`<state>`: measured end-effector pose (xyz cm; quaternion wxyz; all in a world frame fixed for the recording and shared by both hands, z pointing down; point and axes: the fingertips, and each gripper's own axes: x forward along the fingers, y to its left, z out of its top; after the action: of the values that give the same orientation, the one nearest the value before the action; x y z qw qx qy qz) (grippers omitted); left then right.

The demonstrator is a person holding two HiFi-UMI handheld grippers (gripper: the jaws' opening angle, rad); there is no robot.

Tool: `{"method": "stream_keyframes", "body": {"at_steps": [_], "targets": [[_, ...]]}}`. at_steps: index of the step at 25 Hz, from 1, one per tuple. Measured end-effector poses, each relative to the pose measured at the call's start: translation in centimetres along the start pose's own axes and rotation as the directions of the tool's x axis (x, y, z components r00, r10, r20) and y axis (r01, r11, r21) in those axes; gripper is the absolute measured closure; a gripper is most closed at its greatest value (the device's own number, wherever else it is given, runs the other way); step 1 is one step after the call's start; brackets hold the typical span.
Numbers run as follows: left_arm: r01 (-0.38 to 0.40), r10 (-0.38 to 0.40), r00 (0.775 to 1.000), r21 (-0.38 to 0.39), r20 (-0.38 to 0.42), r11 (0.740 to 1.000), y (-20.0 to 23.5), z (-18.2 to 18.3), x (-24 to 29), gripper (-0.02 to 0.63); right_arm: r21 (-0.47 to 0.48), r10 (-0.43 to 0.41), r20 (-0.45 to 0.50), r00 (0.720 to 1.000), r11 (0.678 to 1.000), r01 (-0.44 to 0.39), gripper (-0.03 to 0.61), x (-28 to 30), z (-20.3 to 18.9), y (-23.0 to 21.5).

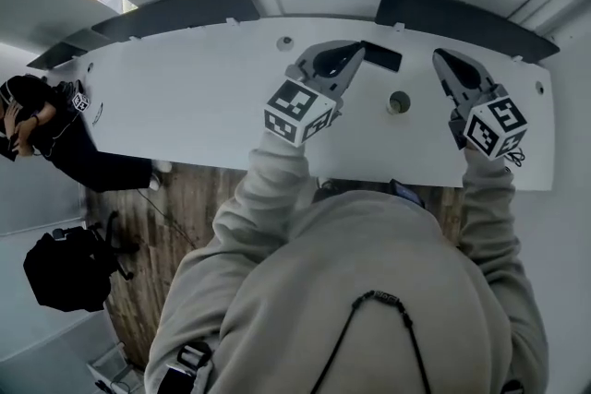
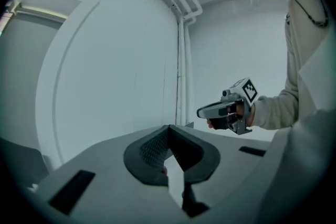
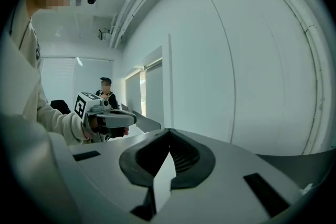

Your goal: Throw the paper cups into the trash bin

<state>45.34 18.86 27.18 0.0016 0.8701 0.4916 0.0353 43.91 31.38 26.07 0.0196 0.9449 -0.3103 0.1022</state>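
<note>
Hooded beige top [image 1: 369, 291] fills lower half of head view, sleeves reaching toward 12 o'clock. White table [image 1: 185, 97] beyond. Left gripper [image 1: 356, 49] at 12 o'clock, right gripper [image 1: 441, 56] at 1 o'clock, both over table. Round rimmed thing [image 1: 399, 101], maybe paper cup seen from above, cannot tell, on table between them. Second person [image 1: 51, 129] at 9 o'clock.
Left gripper view: tongs pressed together, nothing pinched. Right gripper at 2 o'clock against white wall [image 2: 105, 60].
Right gripper view: tongs pressed together, nothing pinched. Left gripper at 9 o'clock.
</note>
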Motion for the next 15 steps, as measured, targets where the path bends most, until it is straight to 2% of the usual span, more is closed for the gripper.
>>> {"method": "stream_keyframes", "body": {"at_steps": [4,8,10,13,15], "targets": [[-0.003,0.004,1.000,-0.035,0.015,0.999,1.6,0.2,2.2,0.615,-0.020,-0.005,-0.011,1.000,1.000,0.005,0.565,0.5,0.0,-1.8],[-0.031,0.031,1.000,-0.041,0.002,0.999,2.1,-0.1,4.2,0.615,0.015,0.015,0.005,1.000,1.000,-0.015,0.565,0.8,-0.6,-4.0],[-0.036,0.036,0.999,-0.032,-0.008,0.999,1.9,-0.2,4.6,0.615,0.010,0.026,-0.003,1.000,1.000,-0.026,0.565,1.0,-0.8,-4.7],[-0.061,0.062,0.997,0.025,-0.039,0.998,2.3,-0.7,4.7,0.615,0.012,0.042,-0.001,0.999,0.999,-0.042,0.565,1.9,-0.7,-5.4],[-0.078,0.078,0.996,0.019,-0.033,0.997,2.9,-0.5,4.6,0.615,0.004,0.054,-0.002,0.999,0.999,-0.054,0.565,2.6,-0.4,-5.7]]}}
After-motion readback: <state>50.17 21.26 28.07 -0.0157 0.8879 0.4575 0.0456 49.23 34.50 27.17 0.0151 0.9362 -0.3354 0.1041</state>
